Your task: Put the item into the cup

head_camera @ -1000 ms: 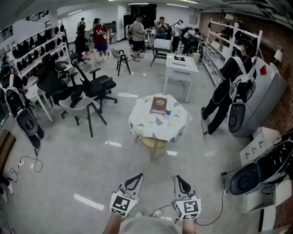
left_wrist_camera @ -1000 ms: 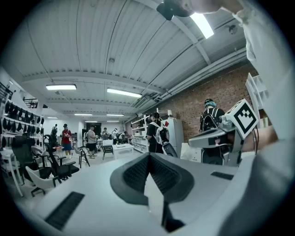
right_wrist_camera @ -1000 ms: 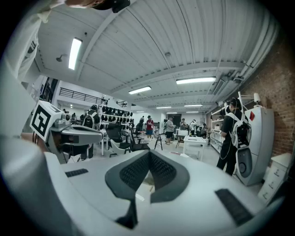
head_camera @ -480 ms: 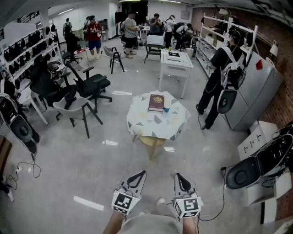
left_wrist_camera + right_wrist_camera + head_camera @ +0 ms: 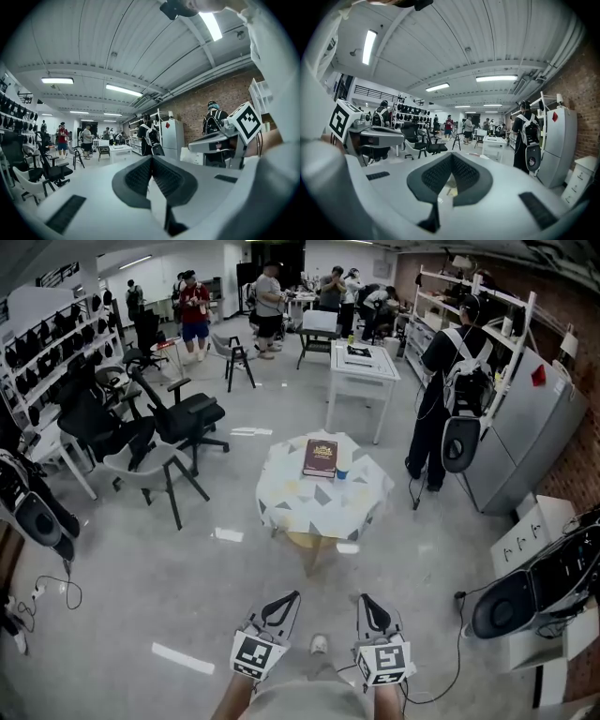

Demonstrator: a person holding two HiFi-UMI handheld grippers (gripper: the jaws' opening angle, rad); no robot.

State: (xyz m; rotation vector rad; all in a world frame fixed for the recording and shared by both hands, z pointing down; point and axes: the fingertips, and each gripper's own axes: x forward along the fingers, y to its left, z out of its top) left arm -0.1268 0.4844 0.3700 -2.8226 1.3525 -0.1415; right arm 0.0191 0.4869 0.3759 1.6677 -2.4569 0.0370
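A round table [image 5: 317,512] with a patterned cloth stands a few steps ahead in the head view. On it lie a dark red book [image 5: 320,457] and, beside the book's right corner, a small blue cup [image 5: 343,471]. Any smaller item on the cloth is too tiny to make out. My left gripper [image 5: 287,598] and right gripper [image 5: 365,600] are held low at the frame's bottom, far short of the table. Both are shut with nothing between the pads, as the left gripper [image 5: 151,158] and right gripper [image 5: 452,156] views show.
Black office chairs [image 5: 187,418] and a grey chair [image 5: 155,463] stand left of the table. A white table [image 5: 364,364] is behind it. A person with a backpack [image 5: 448,399] stands at the right by a grey cabinet [image 5: 525,432]. Black gear [image 5: 530,587] and a cable lie at the right.
The view has crept slightly toward the round table. The person with the backpack has stepped and turned away at the right. Both grippers stay shut, held low as before.
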